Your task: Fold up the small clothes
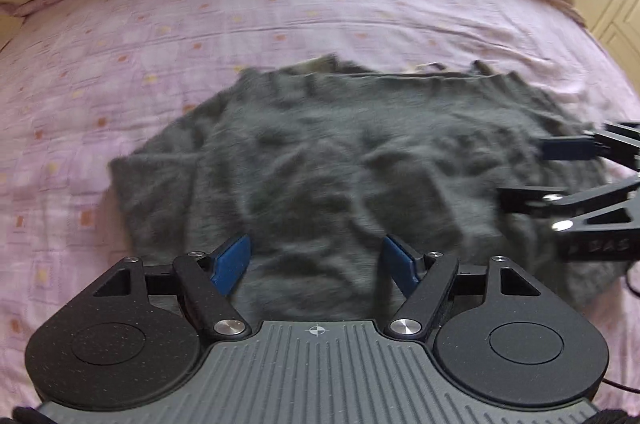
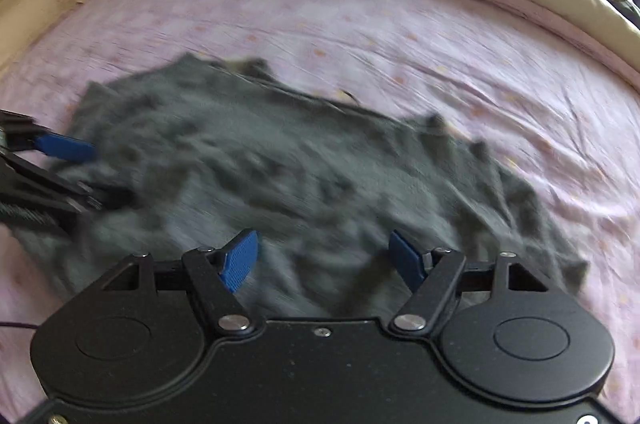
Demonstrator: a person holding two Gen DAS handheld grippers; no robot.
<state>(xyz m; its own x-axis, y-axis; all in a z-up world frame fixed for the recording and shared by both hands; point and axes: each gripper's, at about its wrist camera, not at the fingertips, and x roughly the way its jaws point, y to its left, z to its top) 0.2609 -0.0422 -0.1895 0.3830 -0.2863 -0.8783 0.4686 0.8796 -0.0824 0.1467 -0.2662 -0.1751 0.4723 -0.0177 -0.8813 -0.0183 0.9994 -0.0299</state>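
Dark grey fuzzy knit garment [image 1: 340,160] spread rumpled on pink patterned bedsheet [image 1: 140,36]. Left gripper [image 1: 316,262] and right gripper [image 2: 324,260] both spread wide, empty, over near hem. Risk: pinching single layer or sheet; wrinkles skew fold.

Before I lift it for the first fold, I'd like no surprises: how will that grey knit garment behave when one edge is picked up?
The grey knit garment will probably go floppy and drape, since it already lies rumpled. It looks fuzzy, so the open left tongs should grip it without slipping. It may drag on the pink sheet.
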